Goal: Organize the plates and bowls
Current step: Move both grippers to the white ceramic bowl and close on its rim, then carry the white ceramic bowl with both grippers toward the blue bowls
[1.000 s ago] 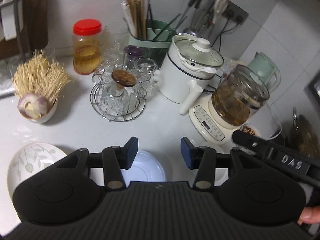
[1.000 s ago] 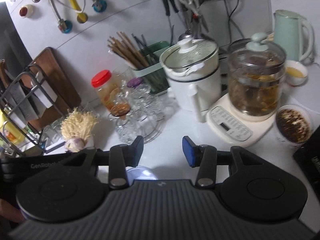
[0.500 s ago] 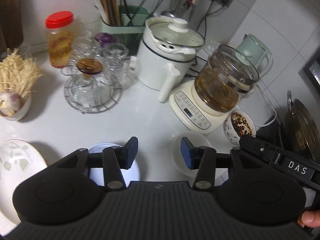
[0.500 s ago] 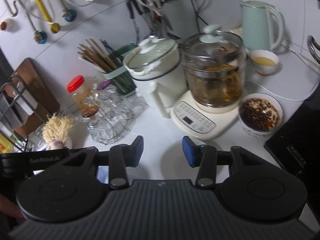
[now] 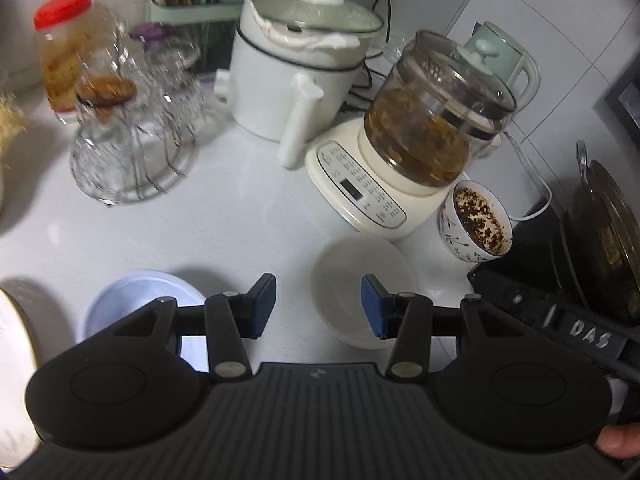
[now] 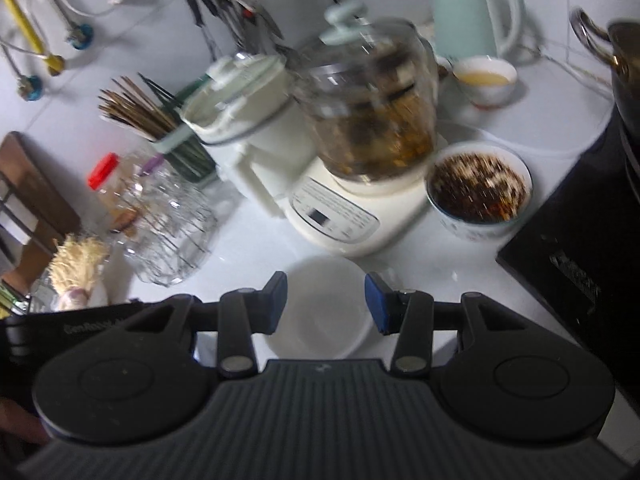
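Observation:
A plain white bowl (image 5: pixel 352 284) sits on the white counter, just right of the gap of my left gripper (image 5: pixel 318 306), which is open and empty above the counter. A pale blue bowl (image 5: pixel 136 300) lies to its left, partly under the left finger. A white plate's edge (image 5: pixel 14 364) shows at far left. In the right wrist view the white bowl (image 6: pixel 324 304) lies directly between the open fingers of my right gripper (image 6: pixel 326 302), which is empty. A patterned bowl of dark food (image 5: pixel 478 222) stands at right and shows in the right wrist view too (image 6: pixel 478 194).
A glass kettle on a cream base (image 5: pixel 372 184), a white electric pot (image 5: pixel 296 80), a wire rack of glasses (image 5: pixel 132 136), a red-lidded jar (image 5: pixel 60 48) and a black cooktop with a pan (image 5: pixel 600 240) crowd the counter. A small bowl of yellow liquid (image 6: pixel 484 80) stands behind.
Both grippers have swung to the right. The white bowl has come into view near both grippers, and now lies between the right gripper's fingers. Both stay open.

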